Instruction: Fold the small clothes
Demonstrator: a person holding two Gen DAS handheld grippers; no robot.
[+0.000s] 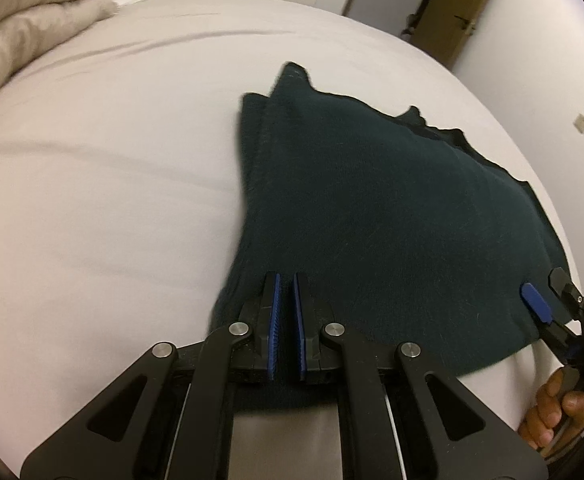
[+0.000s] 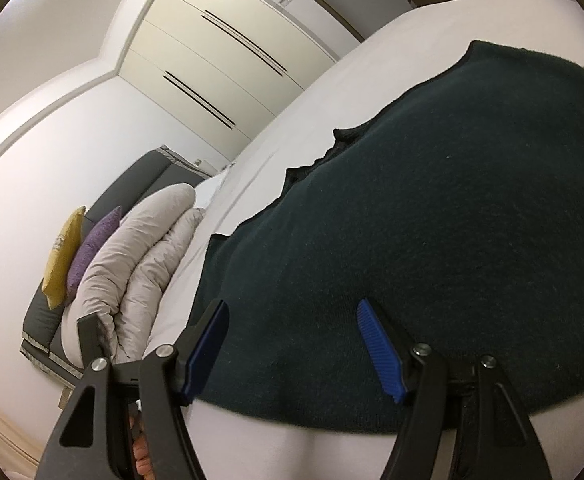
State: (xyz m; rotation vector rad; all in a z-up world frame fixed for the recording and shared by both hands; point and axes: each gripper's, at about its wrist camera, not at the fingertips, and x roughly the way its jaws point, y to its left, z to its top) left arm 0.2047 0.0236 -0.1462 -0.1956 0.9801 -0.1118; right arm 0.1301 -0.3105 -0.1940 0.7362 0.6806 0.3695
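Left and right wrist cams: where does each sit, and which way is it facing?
Left wrist: on the left gripper, facing along the dark green garment across the bed; nearly closed fingers, right gripper and a hand at right.
Right wrist: on the open right gripper, over the garment's near edge, facing the wardrobe.
Shared: garment, bed, folded duvet.

The bed (image 1: 91,200) lies bare and open to the left of the dark green garment (image 1: 372,220), with room to pass there. A bunched duvet (image 1: 31,20) blocks the far left corner. The right claw (image 1: 540,300) crowds the garment's near right corner.
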